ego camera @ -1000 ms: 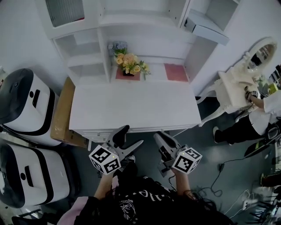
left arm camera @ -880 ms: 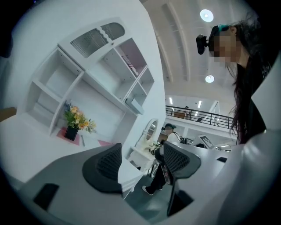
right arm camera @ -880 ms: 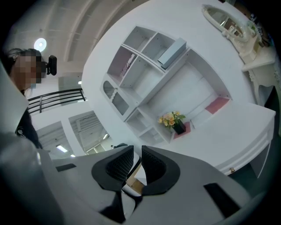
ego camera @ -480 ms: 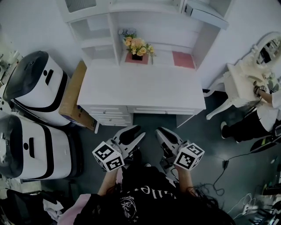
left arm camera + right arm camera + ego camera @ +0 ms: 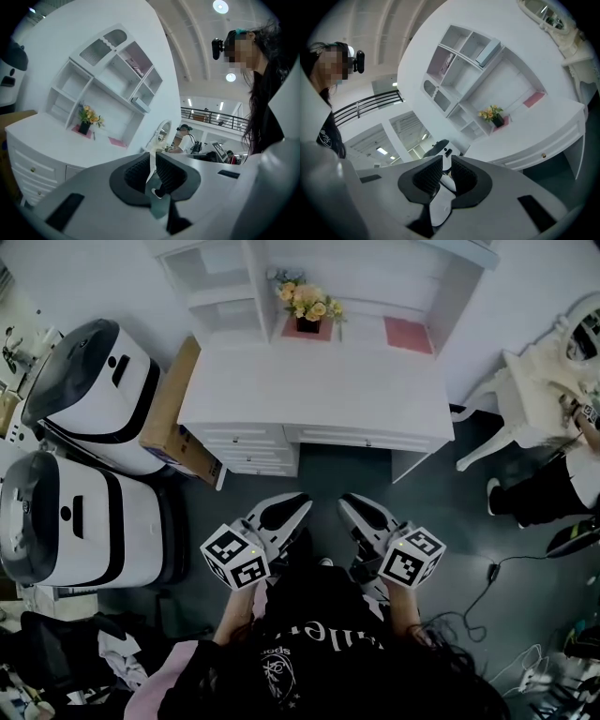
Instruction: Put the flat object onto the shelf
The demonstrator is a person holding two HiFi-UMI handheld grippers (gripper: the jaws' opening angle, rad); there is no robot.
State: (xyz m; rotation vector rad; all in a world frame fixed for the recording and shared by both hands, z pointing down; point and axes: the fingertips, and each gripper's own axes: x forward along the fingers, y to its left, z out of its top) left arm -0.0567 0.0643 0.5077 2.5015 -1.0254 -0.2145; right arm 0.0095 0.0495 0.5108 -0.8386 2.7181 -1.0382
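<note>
Dark floor before a white counter point(image 5: 319, 390) with a shelf unit point(image 5: 220, 296) at its back. At the counter's far right, below the shelves, a pink flat mat point(image 5: 409, 335); left of it, a flower pot point(image 5: 307, 306). Against the counter's left end, a cardboard box point(image 5: 173, 404) and two white machines point(image 5: 89, 390). Low over the floor, well short of the counter, side by side: left tongs point(image 5: 294, 506) closing on nothing; right tongs point(image 5: 351, 507) pressed together, empty.

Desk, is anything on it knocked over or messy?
No, the desk looks tidy. The flowers stand upright on a pink mat, and a second mat lies flat to their right. The only odd thing is a cardboard box on the floor, wedged crooked between the desk and a white machine.
</note>
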